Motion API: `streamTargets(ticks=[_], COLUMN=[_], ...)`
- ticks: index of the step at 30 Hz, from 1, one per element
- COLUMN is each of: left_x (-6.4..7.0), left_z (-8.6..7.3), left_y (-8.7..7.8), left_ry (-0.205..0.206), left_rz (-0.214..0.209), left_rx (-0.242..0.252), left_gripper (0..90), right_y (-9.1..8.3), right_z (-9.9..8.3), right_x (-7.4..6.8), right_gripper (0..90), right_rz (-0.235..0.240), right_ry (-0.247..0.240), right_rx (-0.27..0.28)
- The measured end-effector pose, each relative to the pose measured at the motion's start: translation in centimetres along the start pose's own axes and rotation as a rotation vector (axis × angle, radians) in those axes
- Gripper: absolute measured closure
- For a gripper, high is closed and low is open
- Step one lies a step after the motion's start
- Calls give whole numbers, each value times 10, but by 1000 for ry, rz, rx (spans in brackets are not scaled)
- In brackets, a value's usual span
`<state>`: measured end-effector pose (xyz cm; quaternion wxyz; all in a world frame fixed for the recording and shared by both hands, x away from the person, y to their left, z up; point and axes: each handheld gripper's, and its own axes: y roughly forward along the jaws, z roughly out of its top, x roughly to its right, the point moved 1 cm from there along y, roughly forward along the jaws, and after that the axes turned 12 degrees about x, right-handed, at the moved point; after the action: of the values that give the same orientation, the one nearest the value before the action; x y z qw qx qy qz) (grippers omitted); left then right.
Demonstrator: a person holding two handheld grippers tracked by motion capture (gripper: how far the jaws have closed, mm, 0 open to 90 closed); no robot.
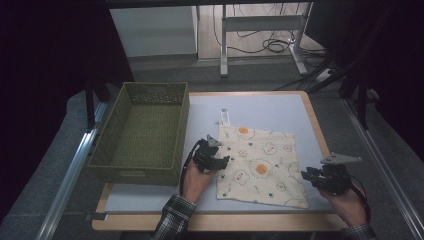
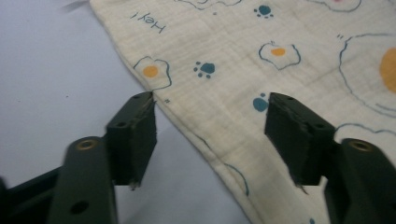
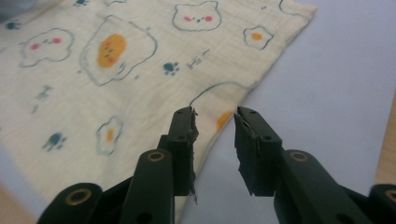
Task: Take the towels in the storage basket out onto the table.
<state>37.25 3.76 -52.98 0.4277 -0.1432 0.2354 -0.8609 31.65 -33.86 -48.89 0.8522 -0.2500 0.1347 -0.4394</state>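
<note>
You see a soft, crinkled woven cloth point(image 1: 260, 167), matt cream with printed figures, on a smooth, matt pale table top point(image 1: 270, 107) edged in light wood. Your grippers' jaws look like matt black plastic with brass-coloured rivets. The basket point(image 1: 142, 132) is rough olive wicker.

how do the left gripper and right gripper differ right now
The left gripper has its jaws spread wide over the cloth's left edge; the right gripper has its jaws nearly together at the cloth's right edge. Both are open, holding nothing, each aimed at a cloth edge.
</note>
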Motion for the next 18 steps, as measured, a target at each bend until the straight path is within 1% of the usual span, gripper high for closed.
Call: streamTargets(ticks=[1,2,3,4,5,6,7,8,9,10,11,12,13,14,15,16,17,18], left_x=[0,0,0,0,0,1,1,1,2,3,2,1,-1,-3,-6,-9,-14,-14], left_z=[-2,-2,-3,-4,-7,-7,-7,-7,-7,-7,-6,-5,-2,1,5,9,17,17], left_y=[5,5,8,10,10,9,9,7,5,4,3,3,4,6,9,11,20,20], left_ry=[-3,-3,-1,-1,-18,-12,-12,-3,1,3,0,-3,-10,-12,-28,-34,-37,-37], left_rz=[6,6,8,8,-7,-10,-10,-14,-21,-27,-32,-37,-27,-12,-6,-6,8,8], left_rx=[-22,-22,-32,-37,-24,-26,-26,-31,-43,-57,-64,-59,-47,-41,-25,-19,-15,-15], left_gripper=[415,431,431,455,554,605,692,761,761,809,802,711,559,559,543,543,537,531], right_y=[9,9,14,20,29,32,36,41,41,45,50,54,61,61,70,70,78,78], right_z=[3,3,4,5,7,8,9,10,10,12,14,15,19,19,23,23,27,27], right_x=[3,3,4,7,11,13,15,18,18,21,24,27,32,32,40,40,46,46], right_gripper=[658,658,656,655,654,654,654,654,654,654,651,643,617,617,587,587,565,565], right_rz=[-13,-13,-18,-20,-29,-34,-39,-42,-42,-45,-47,-52,-61,-61,-76,-76,-84,-84], right_ry=[-2,-2,0,3,6,6,10,18,18,23,25,29,40,40,51,51,66,66], right_rx=[2,2,3,4,5,6,7,9,9,10,12,15,14,14,7,7,5,5])
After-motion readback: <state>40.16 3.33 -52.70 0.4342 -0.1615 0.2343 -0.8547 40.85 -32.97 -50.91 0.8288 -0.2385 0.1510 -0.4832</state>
